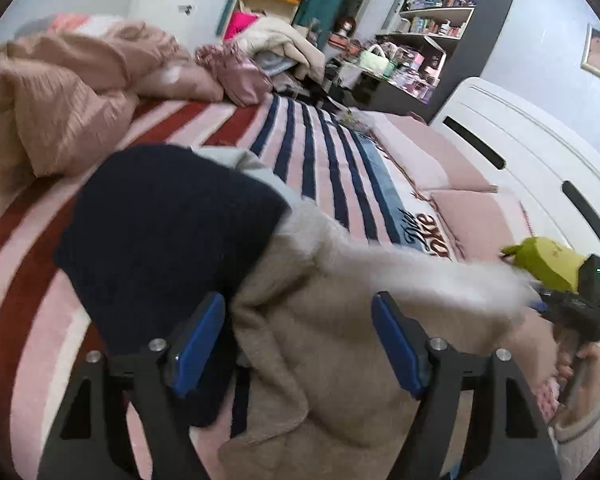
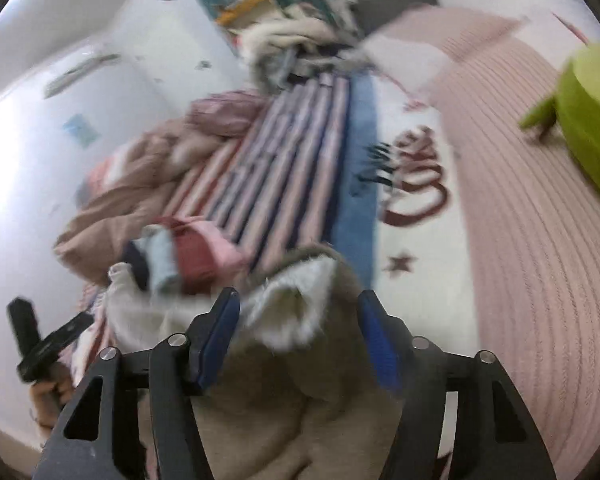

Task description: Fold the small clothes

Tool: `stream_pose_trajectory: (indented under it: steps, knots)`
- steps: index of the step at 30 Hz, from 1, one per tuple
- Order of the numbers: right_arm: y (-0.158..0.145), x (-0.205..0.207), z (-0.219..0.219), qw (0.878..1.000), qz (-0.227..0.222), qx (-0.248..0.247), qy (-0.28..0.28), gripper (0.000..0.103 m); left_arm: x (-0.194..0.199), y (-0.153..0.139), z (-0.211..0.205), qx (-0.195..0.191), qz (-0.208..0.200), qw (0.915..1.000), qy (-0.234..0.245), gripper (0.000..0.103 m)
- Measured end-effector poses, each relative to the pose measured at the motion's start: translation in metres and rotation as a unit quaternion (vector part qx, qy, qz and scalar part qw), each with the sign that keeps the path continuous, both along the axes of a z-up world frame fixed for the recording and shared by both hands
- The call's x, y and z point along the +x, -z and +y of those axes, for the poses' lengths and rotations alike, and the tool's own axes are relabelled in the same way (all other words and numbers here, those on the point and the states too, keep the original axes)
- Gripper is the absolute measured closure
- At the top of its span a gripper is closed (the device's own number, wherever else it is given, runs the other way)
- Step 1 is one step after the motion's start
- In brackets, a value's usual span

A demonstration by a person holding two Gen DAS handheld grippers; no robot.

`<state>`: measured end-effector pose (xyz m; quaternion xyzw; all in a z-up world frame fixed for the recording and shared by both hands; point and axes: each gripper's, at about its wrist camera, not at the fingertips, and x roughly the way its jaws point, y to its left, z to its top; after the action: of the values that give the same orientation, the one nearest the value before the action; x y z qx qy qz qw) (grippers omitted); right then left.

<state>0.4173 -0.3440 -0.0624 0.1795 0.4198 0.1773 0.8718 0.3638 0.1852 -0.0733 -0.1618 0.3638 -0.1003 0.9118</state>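
A small beige garment (image 1: 320,360) with white fleece lining (image 1: 412,276) lies on the striped bed cover (image 1: 320,160). A dark navy knit garment (image 1: 160,232) lies beside it, to its left. My left gripper (image 1: 300,332) is open, its blue pads (image 1: 198,344) on either side of the beige cloth. In the right wrist view my right gripper (image 2: 296,328) is open over the same beige garment (image 2: 284,408), whose white fleece edge (image 2: 292,308) sits between the pads. The right gripper also shows in the left wrist view (image 1: 572,308), at the fleece edge.
A heap of tan bedding (image 1: 60,92) lies at the far left of the bed. Pink pillows (image 1: 460,200) and a white headboard (image 1: 540,152) are on the right. A green plush toy (image 1: 548,264) sits near the pillows. Shelves (image 1: 440,28) stand behind.
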Motion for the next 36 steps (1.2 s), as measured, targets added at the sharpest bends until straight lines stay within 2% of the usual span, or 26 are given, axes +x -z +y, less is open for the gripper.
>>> stream_pose_trajectory:
  steps: [1,3,4,7,9,11,15,17,18,19,22,23,24,25,26,29,31,33,36]
  knots:
    - [0.004,-0.004,-0.002,1.0,0.0,0.0,-0.008,0.045,-0.007,0.002,0.004,-0.01,-0.005,0.9998,0.016,0.029]
    - [0.015,-0.024,-0.006,0.999,0.004,-0.019,-0.043,0.032,-0.024,0.012,0.005,-0.006,0.004,0.9985,0.053,0.019]
    - [0.024,-0.035,-0.005,0.998,0.013,-0.032,-0.058,0.022,-0.034,0.022,0.002,0.009,0.019,0.9972,0.072,0.018]
    - [0.06,-0.06,-0.001,0.991,0.053,-0.054,-0.106,0.021,-0.054,0.057,-0.01,0.039,0.066,0.9915,0.105,0.018]
    - [0.086,-0.073,0.008,0.986,0.076,-0.083,-0.125,0.021,-0.063,0.077,-0.018,0.045,0.079,0.9894,0.113,0.018]
    - [0.101,-0.082,0.016,0.983,0.069,-0.118,-0.121,0.021,-0.065,0.091,-0.027,0.051,0.085,0.9891,0.109,0.019]
    - [0.107,-0.085,0.023,0.986,0.041,-0.139,-0.086,0.022,-0.058,0.108,-0.038,0.062,0.096,0.9902,0.08,0.035]
    - [0.106,-0.085,0.021,0.982,0.041,-0.178,-0.054,0.021,-0.061,0.107,-0.039,0.066,0.092,0.991,0.072,0.039]
    - [0.107,-0.082,0.017,0.982,0.043,-0.179,-0.047,0.021,-0.064,0.103,-0.039,0.069,0.084,0.9917,0.069,0.044]
    - [0.107,-0.082,0.014,0.984,0.046,-0.167,-0.05,0.021,-0.067,0.101,-0.038,0.068,0.078,0.9923,0.067,0.047]
    - [0.116,-0.078,0.011,0.988,0.071,-0.105,-0.092,0.021,-0.069,0.105,-0.036,0.066,0.076,0.9927,0.066,0.07]
    - [0.118,-0.079,0.014,0.987,0.075,-0.099,-0.1,0.037,-0.069,0.105,-0.035,0.067,0.076,0.9928,0.065,0.088]
    - [0.118,-0.081,0.016,0.988,0.065,-0.099,-0.096,0.052,-0.071,0.103,-0.036,0.065,0.07,0.9932,0.066,0.095]
    - [0.115,-0.084,0.017,0.99,0.056,-0.09,-0.097,0.074,-0.075,0.099,-0.036,0.066,0.06,0.9938,0.066,0.095]
    - [0.113,-0.086,0.017,0.991,0.049,-0.075,-0.099,0.079,-0.081,0.093,-0.036,0.072,0.047,0.9943,0.064,0.096]
    - [0.093,-0.105,0.022,0.992,0.01,-0.071,-0.107,0.084,-0.101,0.073,-0.033,0.052,0.02,0.9956,0.075,0.096]
    - [0.082,-0.114,0.028,0.991,-0.001,-0.066,-0.117,0.084,-0.117,0.061,-0.025,0.045,0.008,0.9956,0.082,0.096]
    - [0.071,-0.128,0.027,0.989,-0.006,-0.053,-0.137,0.084,-0.125,0.059,-0.014,0.028,0.017,0.996,0.083,0.096]
    - [0.065,-0.146,0.03,0.985,-0.009,-0.052,-0.166,0.084,-0.141,0.059,-0.013,0.027,0.024,0.9941,0.103,0.096]
